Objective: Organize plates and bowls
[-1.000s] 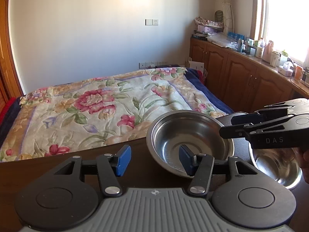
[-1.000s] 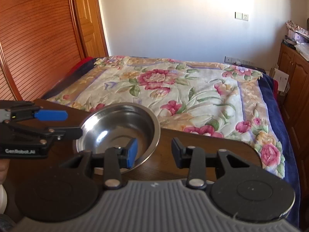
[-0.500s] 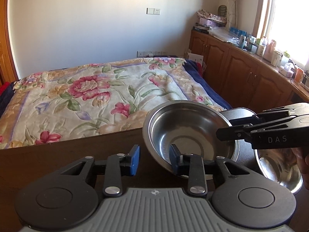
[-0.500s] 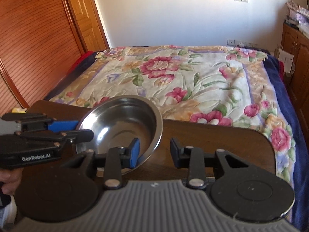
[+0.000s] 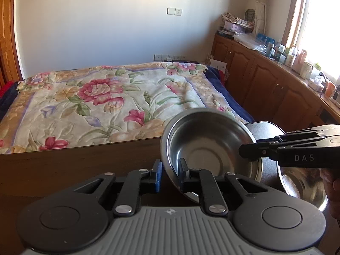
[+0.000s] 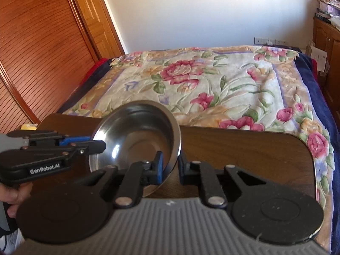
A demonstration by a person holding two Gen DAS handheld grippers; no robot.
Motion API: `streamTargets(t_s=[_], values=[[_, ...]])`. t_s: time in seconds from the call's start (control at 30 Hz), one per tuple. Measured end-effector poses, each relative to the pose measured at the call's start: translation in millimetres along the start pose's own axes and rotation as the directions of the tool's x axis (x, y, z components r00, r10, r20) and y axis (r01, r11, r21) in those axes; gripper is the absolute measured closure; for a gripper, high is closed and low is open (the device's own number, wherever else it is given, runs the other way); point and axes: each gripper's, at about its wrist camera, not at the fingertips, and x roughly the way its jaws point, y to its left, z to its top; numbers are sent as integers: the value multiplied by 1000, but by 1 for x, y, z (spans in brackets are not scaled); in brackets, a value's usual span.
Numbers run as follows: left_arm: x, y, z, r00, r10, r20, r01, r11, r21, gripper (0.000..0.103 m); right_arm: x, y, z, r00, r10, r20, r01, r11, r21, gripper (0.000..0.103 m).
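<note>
Both tongs, left gripper (image 5: 169,175) and right gripper (image 6: 170,166), have just clamped opposite rims of one steel bowl (image 5: 209,148), tilting it above the table (image 6: 244,148), probably ready for stacking

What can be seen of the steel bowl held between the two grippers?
The steel bowl is round, shiny metal with a rolled rim, a flat circular base and nothing inside. It is tilted and lifted above the wooden table. The left gripper clamps its near rim; the right gripper clamps the opposite rim.
</note>
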Motion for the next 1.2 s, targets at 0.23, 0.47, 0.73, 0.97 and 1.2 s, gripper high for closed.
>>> streamTargets(t_s=[0.23, 0.47, 0.73, 0.97, 1.2], values=[[-26, -2, 3, 999, -4, 49, 4, 1000, 3, 88, -19, 7, 3, 998, 7, 55, -7, 1000, 1, 90], [-57, -9, 5, 995, -12, 101, 10, 1000, 23, 88, -42, 18, 3, 994, -3, 109, 4, 1000, -10, 90], [-95, -19, 0, 988, -34, 150, 28, 999, 43, 88, -71, 28, -3, 989, -7, 150, 9, 1000, -14, 90], [-130, -26, -9, 981, -47, 190, 36, 997, 64, 87, -95, 40, -12, 983, -7, 183, 11, 1000, -21, 90], [-160, -31, -26, 975, -49, 219, 32, 996, 80, 87, -118, 53, -23, 976, 2, 217, 6, 999, -36, 90]])
